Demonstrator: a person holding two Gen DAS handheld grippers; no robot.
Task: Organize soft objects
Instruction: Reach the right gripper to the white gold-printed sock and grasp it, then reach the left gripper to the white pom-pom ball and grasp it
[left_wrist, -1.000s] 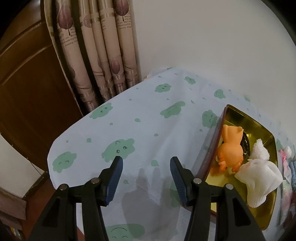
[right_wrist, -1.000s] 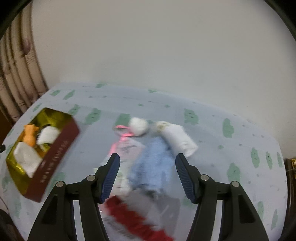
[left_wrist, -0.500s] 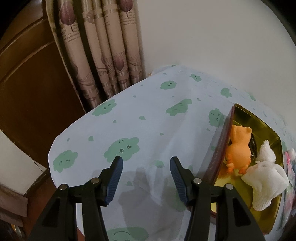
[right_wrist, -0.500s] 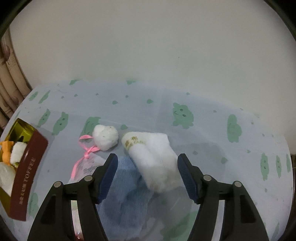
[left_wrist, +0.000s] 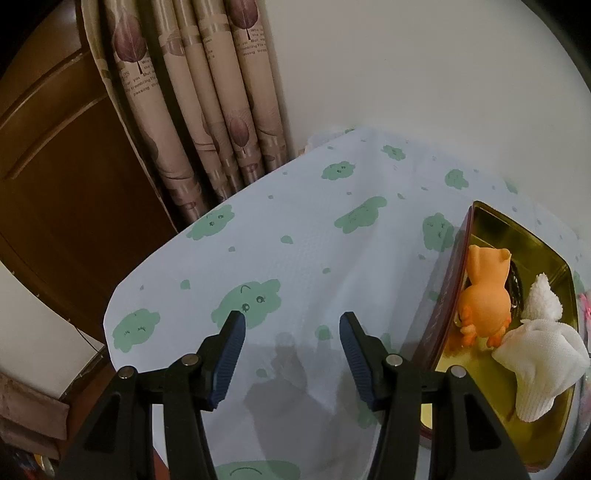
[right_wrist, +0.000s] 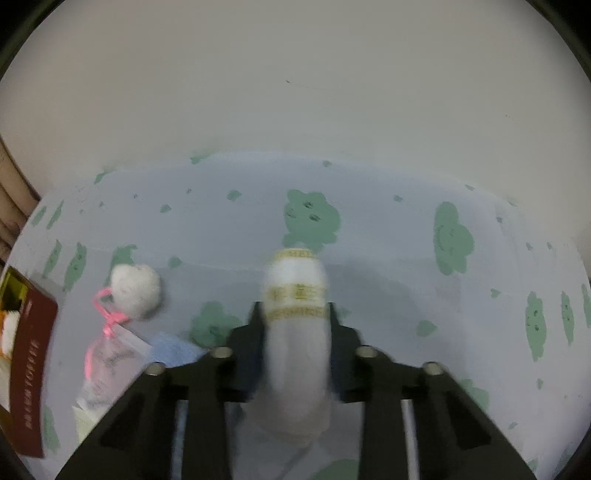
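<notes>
The rolled white towel (right_wrist: 295, 325) is pinched lengthwise between the jaws of the right gripper (right_wrist: 293, 314), evidently for carrying to the gold tin (left_wrist: 517, 232), which lies right of the left gripper (left_wrist: 291, 321). That gripper's jaws are spread over bare tabletop (left_wrist: 314, 229), kept clear of the tin where the orange toy (left_wrist: 484, 299) is already stored.

Left gripper (left_wrist: 291, 323): jaws spread wide, nothing between blue pads (left_wrist: 231, 354), angled downward. Right gripper (right_wrist: 293, 317): jaws drawn in, pressing both sides of rolled white towel (right_wrist: 295, 332); view blurred, so pad contact appears firm.
</notes>
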